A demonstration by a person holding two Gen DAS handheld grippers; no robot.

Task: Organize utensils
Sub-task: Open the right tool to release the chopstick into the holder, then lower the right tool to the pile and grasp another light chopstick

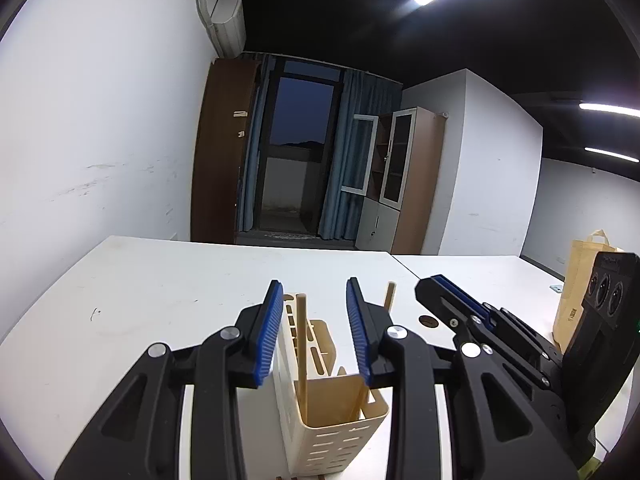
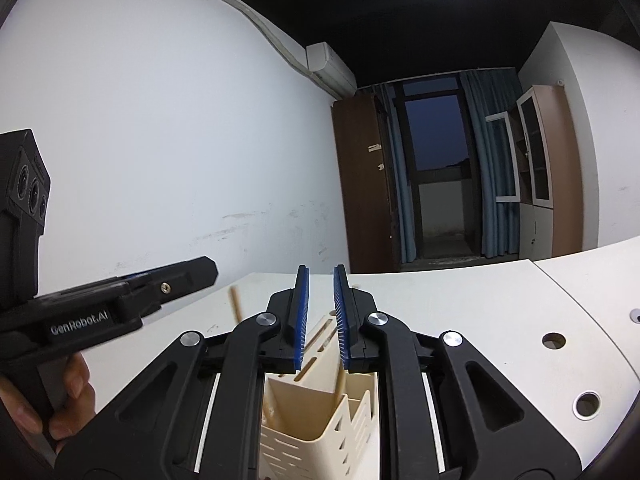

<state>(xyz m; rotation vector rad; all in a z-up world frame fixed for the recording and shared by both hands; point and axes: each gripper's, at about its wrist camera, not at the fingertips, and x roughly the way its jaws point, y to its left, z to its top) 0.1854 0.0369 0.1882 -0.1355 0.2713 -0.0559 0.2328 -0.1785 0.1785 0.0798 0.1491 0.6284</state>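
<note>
Standing on the white table (image 1: 160,280), the cream utensil holder (image 1: 332,432) sat just below and between the left gripper (image 1: 316,332), whose blue pads were apart and touched nothing. One wooden chopstick (image 1: 302,344) rose upright from the holder in that gap; another chopstick (image 1: 389,295) leaned further right. The right gripper (image 2: 320,316) hovered over the same holder, narrowly apart, empty.

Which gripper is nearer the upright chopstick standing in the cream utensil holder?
Left. The left gripper straddles the upright chopstick, pads apart and not pressing it. The right gripper sits off to the side, beyond the utensil holder.
</note>
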